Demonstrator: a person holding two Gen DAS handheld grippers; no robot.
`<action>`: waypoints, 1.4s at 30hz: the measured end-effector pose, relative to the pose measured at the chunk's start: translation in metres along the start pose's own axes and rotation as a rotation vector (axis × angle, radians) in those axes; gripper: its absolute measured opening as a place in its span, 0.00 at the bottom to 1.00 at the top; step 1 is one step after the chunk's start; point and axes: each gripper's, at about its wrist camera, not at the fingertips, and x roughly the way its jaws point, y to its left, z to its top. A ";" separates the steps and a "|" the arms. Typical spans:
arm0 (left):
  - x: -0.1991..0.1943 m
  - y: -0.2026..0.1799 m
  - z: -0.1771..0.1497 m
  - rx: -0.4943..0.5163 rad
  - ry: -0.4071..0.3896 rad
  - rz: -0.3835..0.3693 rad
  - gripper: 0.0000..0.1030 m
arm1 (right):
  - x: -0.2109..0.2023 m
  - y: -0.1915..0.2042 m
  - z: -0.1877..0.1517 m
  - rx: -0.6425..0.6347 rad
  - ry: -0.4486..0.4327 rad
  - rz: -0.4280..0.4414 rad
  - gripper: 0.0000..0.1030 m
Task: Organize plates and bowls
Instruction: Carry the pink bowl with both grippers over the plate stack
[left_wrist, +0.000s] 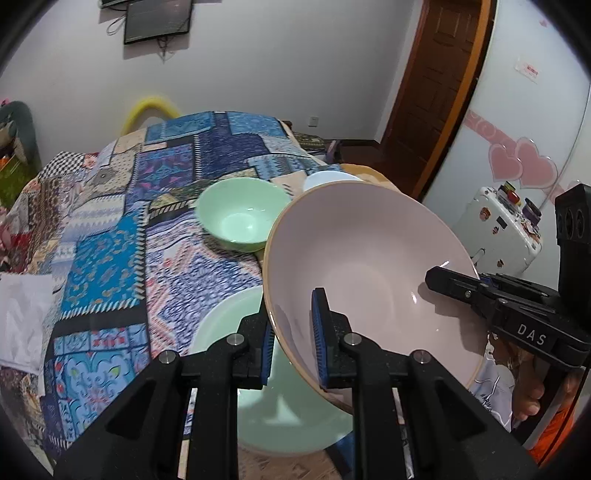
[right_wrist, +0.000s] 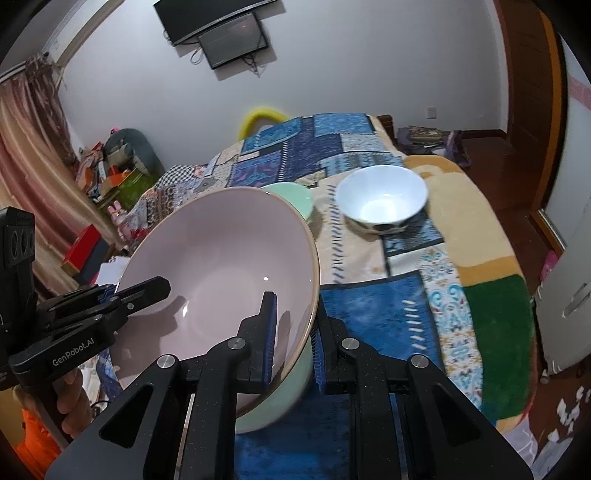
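A large pink bowl (left_wrist: 369, 266) is held tilted above a pale green plate (left_wrist: 258, 406). My left gripper (left_wrist: 293, 339) is shut on the pink bowl's near-left rim. My right gripper (right_wrist: 293, 343) is shut on its opposite rim, and shows in the left wrist view (left_wrist: 454, 284). The pink bowl (right_wrist: 221, 273) fills the right wrist view, with the green plate (right_wrist: 280, 402) under it. A green bowl (left_wrist: 240, 214) sits on the patchwork cloth behind. A white bowl (right_wrist: 382, 203) sits further right; only its rim (left_wrist: 328, 179) shows in the left wrist view.
The patchwork cloth (left_wrist: 110, 258) covers the whole surface. White paper (left_wrist: 22, 314) lies at its left edge. A white appliance (left_wrist: 498, 229) stands at the right by a wooden door (left_wrist: 432, 92). Clutter (right_wrist: 110, 166) is piled at the far left.
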 end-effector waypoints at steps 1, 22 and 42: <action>-0.003 0.004 -0.002 -0.005 -0.002 0.005 0.18 | 0.004 0.006 0.000 -0.005 0.004 0.010 0.15; -0.062 0.116 -0.054 -0.156 -0.022 0.153 0.18 | 0.061 0.113 -0.017 -0.142 0.112 0.156 0.15; -0.040 0.209 -0.107 -0.306 0.087 0.211 0.18 | 0.127 0.171 -0.041 -0.216 0.261 0.186 0.15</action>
